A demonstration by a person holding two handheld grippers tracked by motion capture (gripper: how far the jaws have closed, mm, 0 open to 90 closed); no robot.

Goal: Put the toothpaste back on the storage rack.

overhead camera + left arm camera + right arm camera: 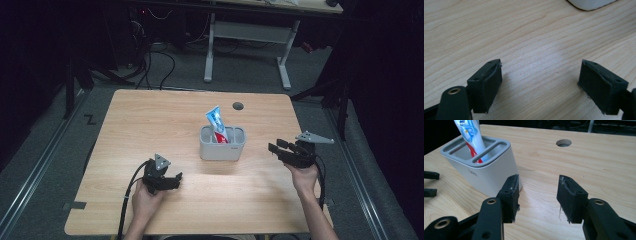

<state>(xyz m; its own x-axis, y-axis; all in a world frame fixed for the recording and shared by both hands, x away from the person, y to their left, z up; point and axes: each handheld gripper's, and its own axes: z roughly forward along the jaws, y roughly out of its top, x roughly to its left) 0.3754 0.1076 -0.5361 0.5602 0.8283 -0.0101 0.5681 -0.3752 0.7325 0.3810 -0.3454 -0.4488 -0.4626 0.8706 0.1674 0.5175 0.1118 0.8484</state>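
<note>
Your left gripper point(172, 181) rests low over the wooden table point(150, 120), jaws spread wide with nothing between them. Your right gripper point(276, 147) hovers just right of the grey toothbrush holder point(222, 147), jaws also parted and empty. A toothpaste tube point(216, 122) stands tilted in the holder's middle slot.

Grey carpet floor point(240, 75) surrounds the light wooden table point(150, 130); a white-legged desk point(285, 55) stands beyond; black cables point(160, 60) trail in the dark.
</note>
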